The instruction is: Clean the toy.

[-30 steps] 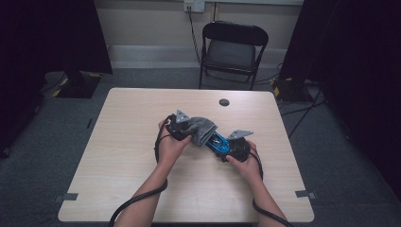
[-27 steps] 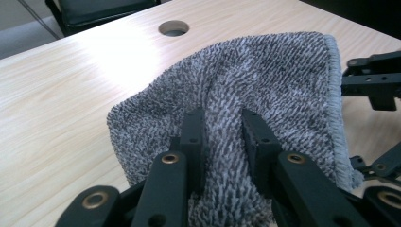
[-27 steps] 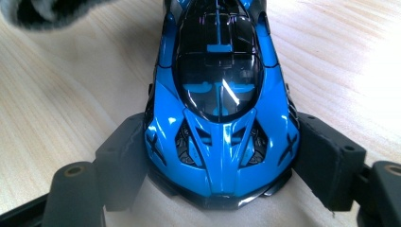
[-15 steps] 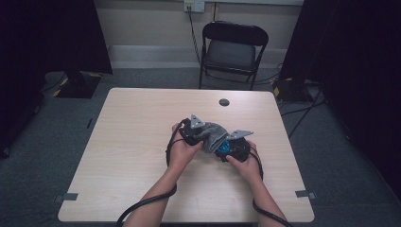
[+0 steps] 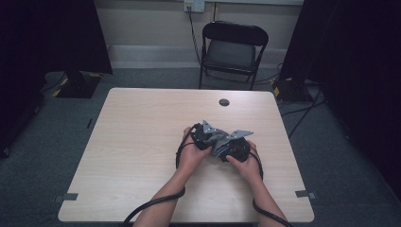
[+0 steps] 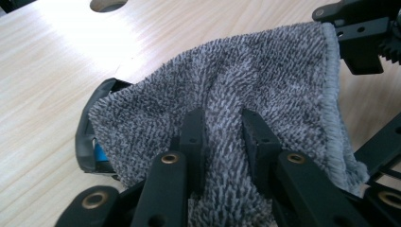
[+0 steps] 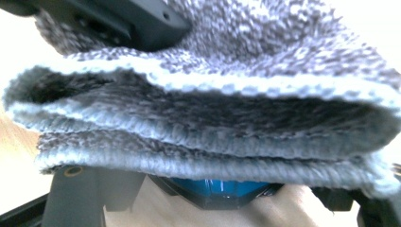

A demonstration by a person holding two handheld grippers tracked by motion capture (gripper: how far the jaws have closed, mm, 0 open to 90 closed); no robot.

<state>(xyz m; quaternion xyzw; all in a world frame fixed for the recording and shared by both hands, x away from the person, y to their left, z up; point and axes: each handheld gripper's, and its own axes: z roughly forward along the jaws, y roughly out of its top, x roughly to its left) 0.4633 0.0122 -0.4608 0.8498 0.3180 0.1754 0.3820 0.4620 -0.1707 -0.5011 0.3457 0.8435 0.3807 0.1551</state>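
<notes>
A grey terry cloth (image 6: 265, 75) lies draped over a blue object with a black rim (image 6: 92, 153). My left gripper (image 6: 222, 132) is shut on a raised fold of the cloth, one pad on each side. In the high view the left gripper (image 5: 206, 136) and the right gripper (image 5: 234, 149) meet at the table's middle with the cloth (image 5: 219, 143) between them. In the right gripper view the folded cloth (image 7: 213, 109) hangs close above the blue object (image 7: 222, 187), which sits across my right gripper (image 7: 227, 201) with a jaw at each end. Most of that object is hidden.
The light wooden table (image 5: 137, 142) has a round cable hole (image 5: 224, 102) toward its far edge. Behind the table stands a black folding chair (image 5: 234, 47). Cables trail from both grippers off the near edge.
My left hand has moved right and slightly down with the cloth, up against the right gripper. The blue object that showed between the hands is now covered. The right hand has kept still.
</notes>
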